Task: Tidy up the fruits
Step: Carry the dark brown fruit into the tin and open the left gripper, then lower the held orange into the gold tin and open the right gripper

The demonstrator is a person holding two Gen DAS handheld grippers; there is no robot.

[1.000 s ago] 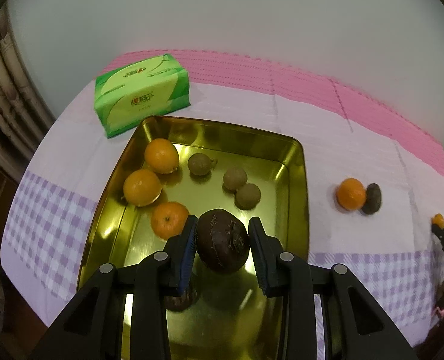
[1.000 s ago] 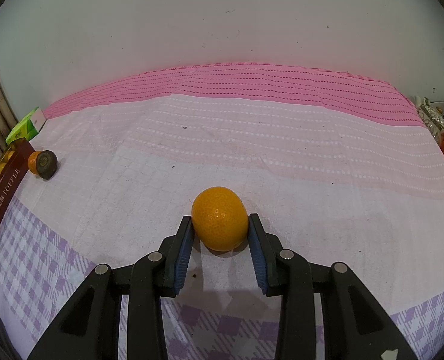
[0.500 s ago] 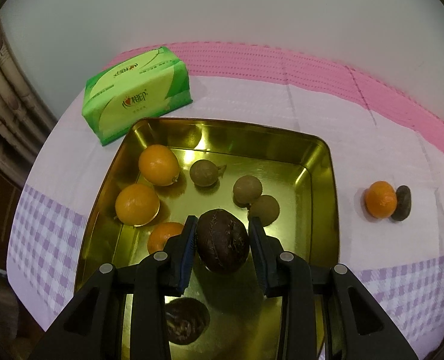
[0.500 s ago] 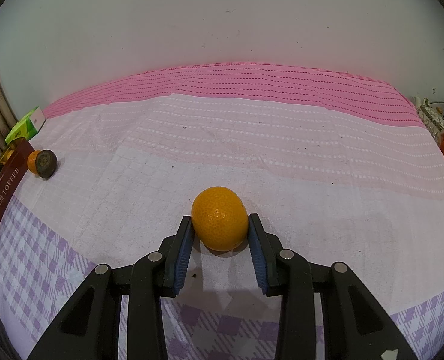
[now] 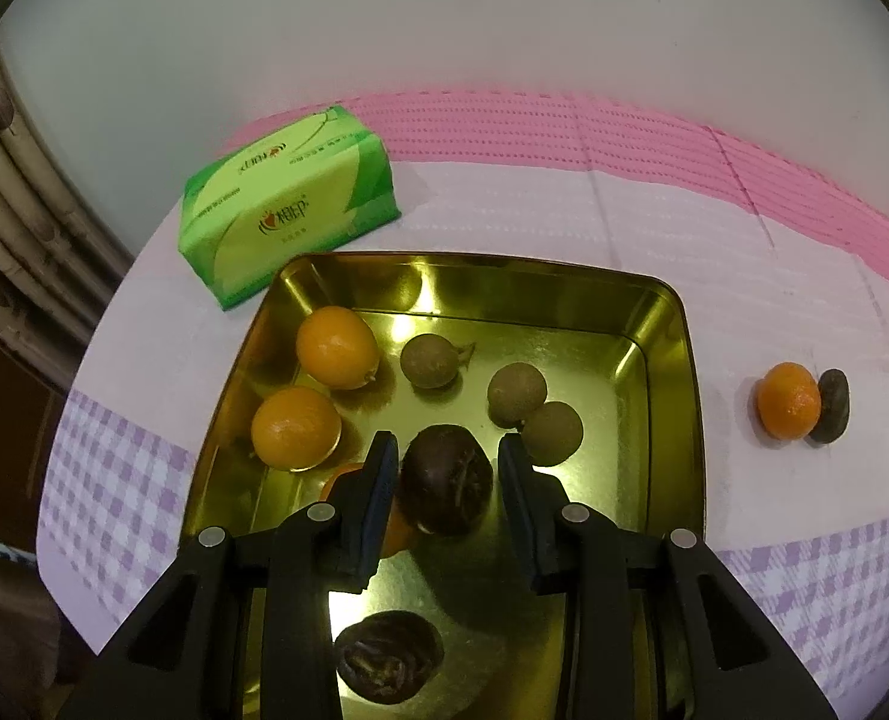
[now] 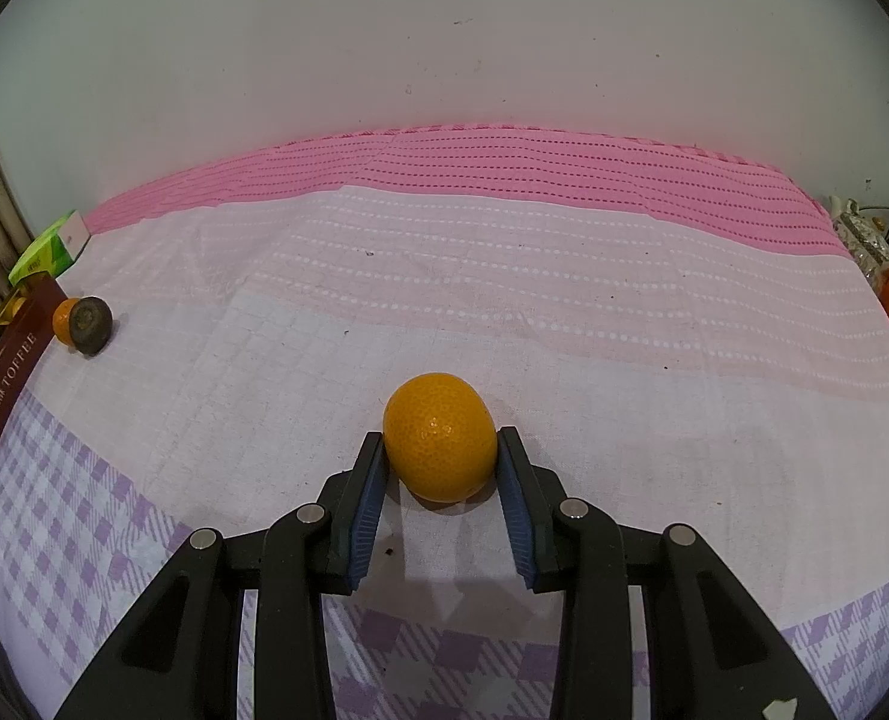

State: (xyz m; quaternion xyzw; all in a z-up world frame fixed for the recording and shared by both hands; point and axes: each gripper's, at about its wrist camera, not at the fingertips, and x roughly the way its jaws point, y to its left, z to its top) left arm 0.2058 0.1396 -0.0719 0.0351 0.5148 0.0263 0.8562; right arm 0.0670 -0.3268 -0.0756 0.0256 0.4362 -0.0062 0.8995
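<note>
Tongs of the left hand (image 5: pixel 447 474) low in the centre of the left view, over a gold tray (image 5: pixel 663 396), with a dark wrinkled fruit (image 5: pixel 447 480) between the pads: close against the left pad, a thin gap at the right pad, so cannot tell whether gripped or let go, nor whether resting on the tray floor. Inside the tray, two oranges (image 5: pixel 336 348) at the left of the frame, one above the other; a third orange (image 5: pixel 342 477) mostly hidden behind the left pad; three round brown fruits (image 5: pixel 429 360) across the middle, the two on the right touching. Another wrinkled fruit (image 5: pixel 390 657) on the tray floor at the bottom of the frame, under the tongs' body. Green tissue pack (image 5: pixel 288 192) at upper left, just beyond the tray's far corner. At the right of the frame, well apart from the tray, a loose orange (image 5: pixel 787 399) touching a small dark fruit (image 5: pixel 832 405) on the pink and lilac checked cloth (image 5: pixel 564 192) covering the surface. Right tongs (image 6: pixel 440 468) low in the centre of the right view, clamped on a large orange (image 6: pixel 440 441), both pads pressed to its sides, just over the cloth with shadow beneath. Far left of that frame: the tray's red side lettered TOFFEE, the loose pair beside it, the tissue pack above.
</note>
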